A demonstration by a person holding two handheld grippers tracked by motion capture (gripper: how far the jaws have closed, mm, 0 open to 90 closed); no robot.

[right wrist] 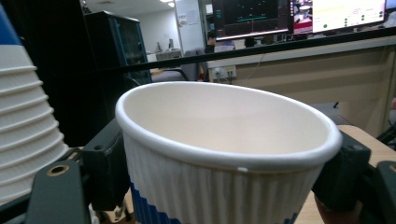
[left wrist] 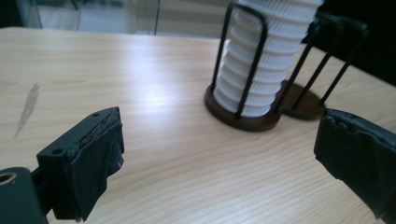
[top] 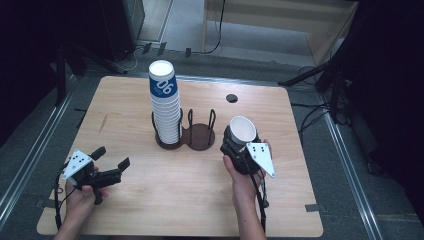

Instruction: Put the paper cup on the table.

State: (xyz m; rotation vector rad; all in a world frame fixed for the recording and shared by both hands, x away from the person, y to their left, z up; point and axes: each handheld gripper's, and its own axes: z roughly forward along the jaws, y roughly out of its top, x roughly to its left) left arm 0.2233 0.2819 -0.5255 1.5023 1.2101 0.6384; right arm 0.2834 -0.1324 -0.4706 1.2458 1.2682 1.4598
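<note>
Paper cup (top: pixel 242 130) clamped in right gripper (top: pixel 239 145), right of cup holder (top: pixel 200 136); thin wall may buckle if squeezed. Left gripper (top: pixel 111 163) jaws wide, empty.

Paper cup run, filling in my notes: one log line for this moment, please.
right gripper: shut on paper cup | left gripper: open, empty | cup stack: in holder, left slot | right slot: empty

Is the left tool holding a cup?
No, the left tool is open and empty above the table.
</note>
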